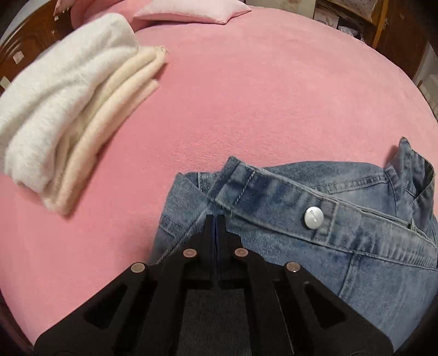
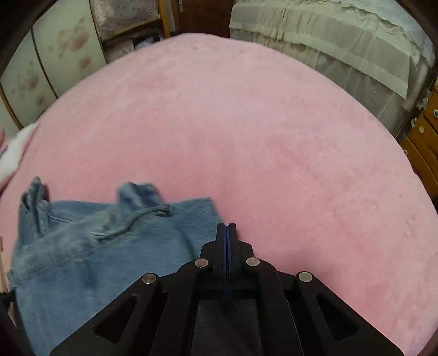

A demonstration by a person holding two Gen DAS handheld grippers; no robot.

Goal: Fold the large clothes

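A pair of light blue jeans (image 1: 314,219) lies on the pink bed cover (image 1: 246,95), waistband up, with a white button (image 1: 313,217). My left gripper (image 1: 216,219) is shut, its tips over the jeans just left of the waistband end; no cloth shows between the pads. In the right wrist view the jeans (image 2: 95,246) lie at the lower left, blurred. My right gripper (image 2: 226,227) is shut with nothing visible between its pads, its tips at the jeans' right edge over the bed cover (image 2: 273,137).
A folded stack of white and cream knitwear (image 1: 68,109) lies at the left of the bed. A pink pillow (image 1: 191,11) lies at the far end. A second bed with beige covers (image 2: 328,35) and a wooden drawer unit (image 2: 427,142) stand beyond.
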